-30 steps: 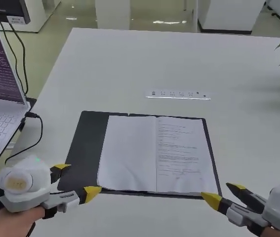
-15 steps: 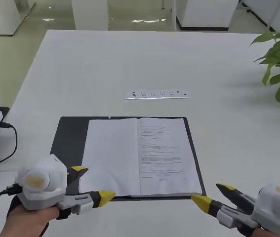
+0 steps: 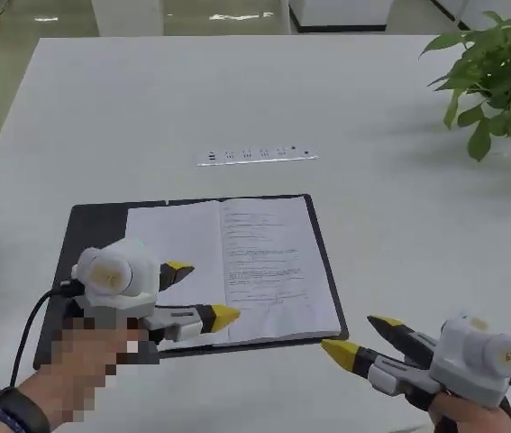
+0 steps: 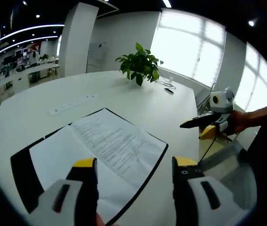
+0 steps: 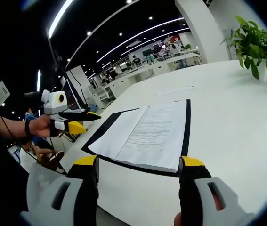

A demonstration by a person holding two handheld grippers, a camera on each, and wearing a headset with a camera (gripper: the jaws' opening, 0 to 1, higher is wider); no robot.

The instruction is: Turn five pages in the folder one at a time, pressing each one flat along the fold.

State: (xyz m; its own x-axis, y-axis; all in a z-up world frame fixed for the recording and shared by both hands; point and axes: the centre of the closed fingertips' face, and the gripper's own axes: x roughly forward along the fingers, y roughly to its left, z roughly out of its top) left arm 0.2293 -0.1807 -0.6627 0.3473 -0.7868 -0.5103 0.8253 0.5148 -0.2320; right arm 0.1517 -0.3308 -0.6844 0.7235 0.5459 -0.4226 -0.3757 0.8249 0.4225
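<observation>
Folder [image 3: 93, 262], black, lies open and flat on the white surface [image 3: 147, 99], close to the person's edge of it. Inside, a blank left page [image 3: 178, 239] and a printed right page [image 3: 269, 266] meet at a fold running down the middle.

The pages look like thin office paper, so they are probably light, floppy, easy to crease or tear, and slick against hard jaw tips. If more sheets lie underneath, one may drag its neighbour along. The best hold is likely the free outer edge or lower outer corner of the right page, pinched lightly, one sheet only. The stiff cover should stay put by its own weight.

Left claw [image 3: 205, 291] hovers over the lower part of the left page, jaws wide apart and holding nothing. Right claw [image 3: 354, 335] hovers over bare surface just off the folder's lower right corner, jaws also apart and empty.

Beyond the folder lies a white power strip [image 3: 255, 155], and a plant [image 3: 498, 63] stands at the far right.

Compared with a second ago, the left claw has come in from beside the folder's lower left corner to above the page. The right claw keeps its place near the lower right corner. The whole view has swung rightward, which is the camera moving, not the folder.
</observation>
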